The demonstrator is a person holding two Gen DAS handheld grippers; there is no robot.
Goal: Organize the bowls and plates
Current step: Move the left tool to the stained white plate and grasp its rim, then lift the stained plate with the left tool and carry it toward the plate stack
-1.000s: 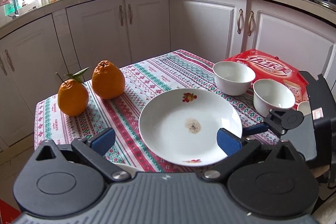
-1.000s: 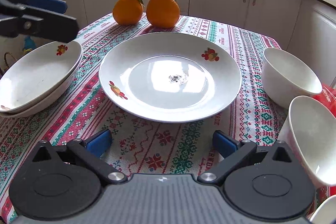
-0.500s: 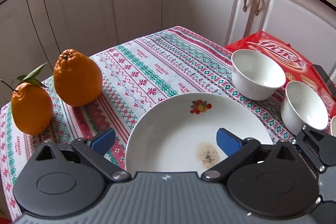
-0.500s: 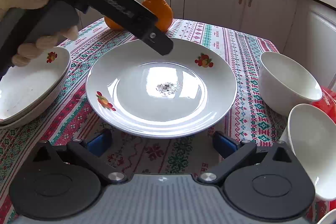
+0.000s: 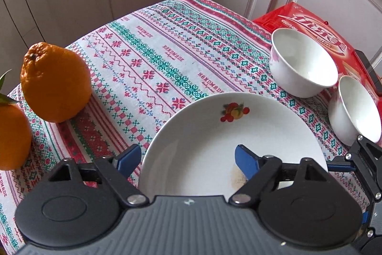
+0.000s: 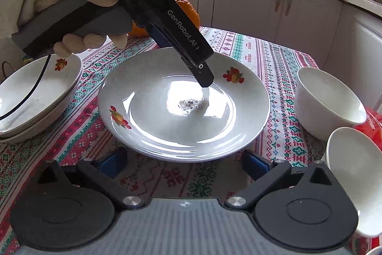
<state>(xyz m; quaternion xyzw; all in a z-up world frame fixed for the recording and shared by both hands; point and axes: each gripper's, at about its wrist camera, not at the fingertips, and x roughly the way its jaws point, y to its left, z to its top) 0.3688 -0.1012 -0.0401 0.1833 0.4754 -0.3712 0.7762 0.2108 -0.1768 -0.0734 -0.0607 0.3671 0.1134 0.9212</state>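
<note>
A white plate with fruit prints [image 5: 214, 135] [image 6: 183, 104] lies mid-table, a dark smudge at its centre. My left gripper [image 5: 187, 159] is open, one finger over the plate and one outside its left rim; in the right wrist view its fingertips [image 6: 204, 78] hang just above the plate's centre. My right gripper [image 6: 185, 163] is open and empty at the plate's near edge. Two stacked plates [image 6: 35, 97] sit at the left. Two white bowls [image 5: 302, 63] [image 5: 354, 109] stand at the right, also in the right wrist view [image 6: 329, 99] [image 6: 355, 173].
Two oranges [image 5: 53, 83] [image 5: 12, 135] stand on the patterned tablecloth [image 5: 155, 59] at the far left. A red package [image 5: 317, 30] lies behind the bowls. White kitchen cabinets [image 6: 274, 1] surround the table.
My left gripper has moved forward and down over the plate, tilting toward its centre. My right gripper has edged closer to the plate's near rim. The dishes have not moved.
</note>
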